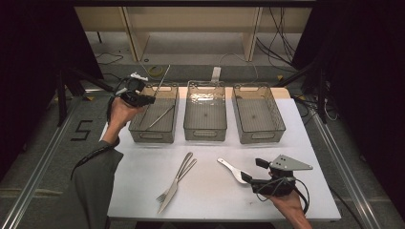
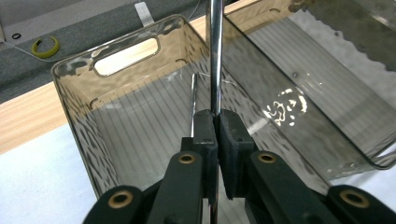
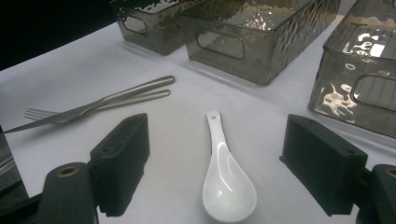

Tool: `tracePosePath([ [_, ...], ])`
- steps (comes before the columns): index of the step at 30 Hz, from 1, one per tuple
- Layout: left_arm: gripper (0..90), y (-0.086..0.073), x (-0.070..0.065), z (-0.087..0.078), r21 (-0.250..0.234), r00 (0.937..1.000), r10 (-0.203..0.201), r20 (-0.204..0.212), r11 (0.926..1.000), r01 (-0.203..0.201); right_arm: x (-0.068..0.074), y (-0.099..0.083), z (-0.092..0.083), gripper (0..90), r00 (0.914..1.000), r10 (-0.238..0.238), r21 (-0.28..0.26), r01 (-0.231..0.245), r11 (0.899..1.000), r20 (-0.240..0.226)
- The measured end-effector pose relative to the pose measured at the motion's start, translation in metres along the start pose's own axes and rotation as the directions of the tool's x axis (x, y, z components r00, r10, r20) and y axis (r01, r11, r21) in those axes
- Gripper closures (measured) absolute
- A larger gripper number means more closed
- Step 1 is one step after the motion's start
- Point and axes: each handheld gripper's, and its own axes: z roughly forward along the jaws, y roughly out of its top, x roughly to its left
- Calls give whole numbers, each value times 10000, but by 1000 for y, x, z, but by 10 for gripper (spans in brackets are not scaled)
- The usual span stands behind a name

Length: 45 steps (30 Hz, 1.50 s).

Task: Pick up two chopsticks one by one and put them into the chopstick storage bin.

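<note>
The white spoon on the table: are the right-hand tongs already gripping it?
No. In the right gripper view the right tongs stand wide open, with the white spoon lying untouched on the table between them.

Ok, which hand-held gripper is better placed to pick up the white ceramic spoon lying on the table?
The right hand-held gripper. Its jaws are open on either side of the white ceramic spoon, while the left hand-held gripper is over the leftmost smoky clear plastic bin, shut on a thin metal rod.
</note>
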Motion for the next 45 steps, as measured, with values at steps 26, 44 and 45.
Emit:
tracePosePath([
  [26,853,-30,10,18,193,9979,-653,13,9977,652,0,0,1,239,10000,24,19,-24,10000,-27],
  [44,842,-40,13,31,581,9962,-848,-181,9946,857,-2,0,1,239,9999,112,-16,-112,9999,-35],
  [45,841,-40,13,31,621,9962,-851,-206,9943,862,-2,0,1,240,9999,121,-9,-121,9999,-36],
])
